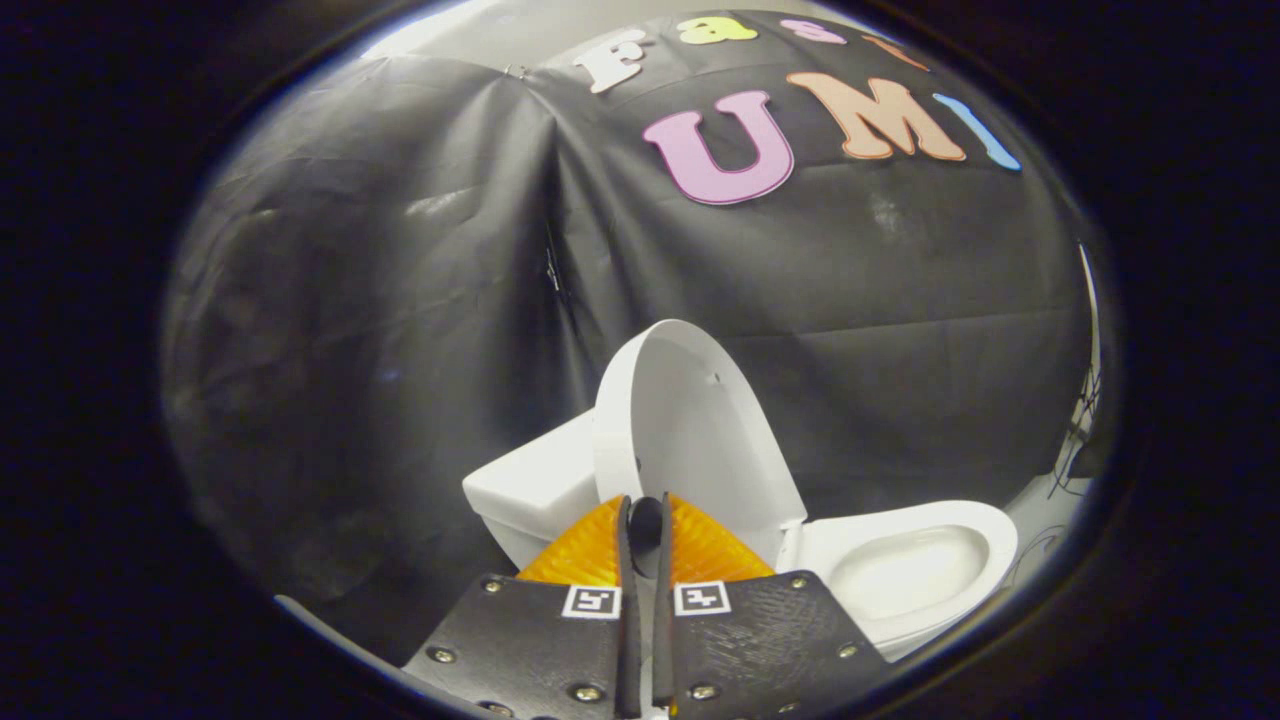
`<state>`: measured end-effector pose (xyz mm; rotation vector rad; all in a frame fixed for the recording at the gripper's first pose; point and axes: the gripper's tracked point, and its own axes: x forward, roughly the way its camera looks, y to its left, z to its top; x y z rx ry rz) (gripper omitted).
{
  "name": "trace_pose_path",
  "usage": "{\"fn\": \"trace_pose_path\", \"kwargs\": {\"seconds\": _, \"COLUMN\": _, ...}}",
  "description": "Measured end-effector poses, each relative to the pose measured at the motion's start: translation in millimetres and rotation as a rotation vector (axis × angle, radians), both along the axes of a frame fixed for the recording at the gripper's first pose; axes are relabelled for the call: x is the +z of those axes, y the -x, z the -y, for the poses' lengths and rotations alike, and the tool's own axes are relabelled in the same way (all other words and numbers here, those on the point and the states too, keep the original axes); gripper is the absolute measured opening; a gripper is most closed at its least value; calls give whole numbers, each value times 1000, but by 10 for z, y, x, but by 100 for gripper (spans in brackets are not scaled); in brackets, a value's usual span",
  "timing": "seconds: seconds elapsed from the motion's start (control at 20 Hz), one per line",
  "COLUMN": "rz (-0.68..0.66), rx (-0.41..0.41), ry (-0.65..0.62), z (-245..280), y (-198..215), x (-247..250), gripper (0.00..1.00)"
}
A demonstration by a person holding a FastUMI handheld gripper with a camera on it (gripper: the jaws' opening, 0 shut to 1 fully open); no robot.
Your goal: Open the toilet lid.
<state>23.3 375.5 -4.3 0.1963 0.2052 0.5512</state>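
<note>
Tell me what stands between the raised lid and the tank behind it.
Nothing visible does. The toilet lid already stands upright just ahead of the gripper, whose fingers are nearly closed together with nothing between them. The tank sits right behind the lid; the bowl lies open.

We see a pale floor [1040, 515] beside the toilet [905, 565]. The toilet stands on it, lid up, and thin dark cables [1078, 465] lie there near the wall. The gripper [645, 520] fingers are almost together, just before the toilet.
</note>
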Motion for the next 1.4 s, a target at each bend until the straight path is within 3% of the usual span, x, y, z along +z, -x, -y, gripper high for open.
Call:
{"fn": "trace_pose_path", "kwargs": {"seconds": 0.15, "rz": 0, "rx": 7, "ry": -12, "z": -36, "y": -24, "x": 0, "gripper": 7}}
{"fn": "trace_pose_path", "kwargs": {"seconds": 0.5, "rz": -35, "rx": 58, "ry": -55, "z": 24, "y": 43, "x": -43, "gripper": 27}}
{"fn": "trace_pose_path", "kwargs": {"seconds": 0.7, "rz": 42, "rx": -4, "ry": -4, "z": 377, "y": 54, "x": 84, "gripper": 75}}
{"fn": "trace_pose_path", "kwargs": {"seconds": 0.8, "rz": 63, "rx": -76, "ry": 48, "z": 713, "y": 19, "x": 85, "gripper": 99}}
{"fn": "trace_pose_path", "kwargs": {"seconds": 1.4, "rz": 92, "rx": -324, "ry": 219, "z": 2547, "y": -141, "x": 287, "gripper": 99}}
